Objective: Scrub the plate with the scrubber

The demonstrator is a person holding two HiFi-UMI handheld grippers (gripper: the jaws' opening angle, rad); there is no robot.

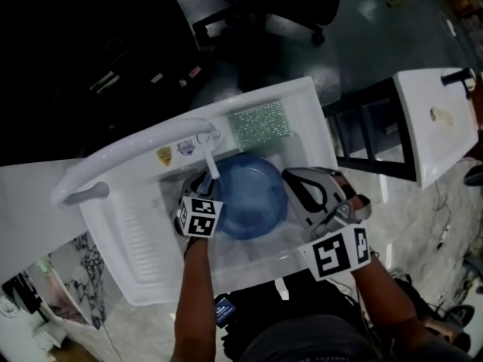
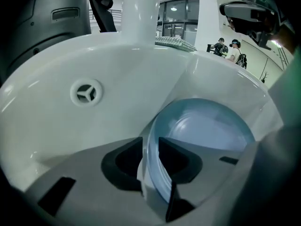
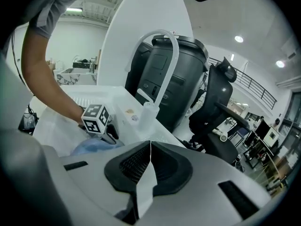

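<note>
Two grippers are low over the white sink (image 1: 113,232), and neither one holds the scrubber. The right gripper (image 1: 296,179) is at the front right of the basin. Its jaws are closed together and I see nothing between them. The left gripper (image 1: 198,191) reaches down into the basin at the left side of the plate. Its jaws stand apart, and in the left gripper view the plate's rim passes between the two pads. I judge that they do not press on it.

The blue plate (image 1: 253,194) is inside the basin, a little past the grippers and just under the end of the faucet (image 1: 211,161). It seems to lean, not lie flat, but I cannot tell exactly how it rests. Behind it, on the back ledge of the sink, lies a silvery-green mesh patch (image 1: 259,124). I take this for the scrubber, and it is well apart from both grippers. Farther away, on the dark floor, stands a black office chair (image 1: 302,6).

In my judgement, the scrubbing is not yet begun. The plate is in place in the sink. What is left is to steady the plate, pick up the scrubber from the ledge and rub it over the plate's surface.
</note>
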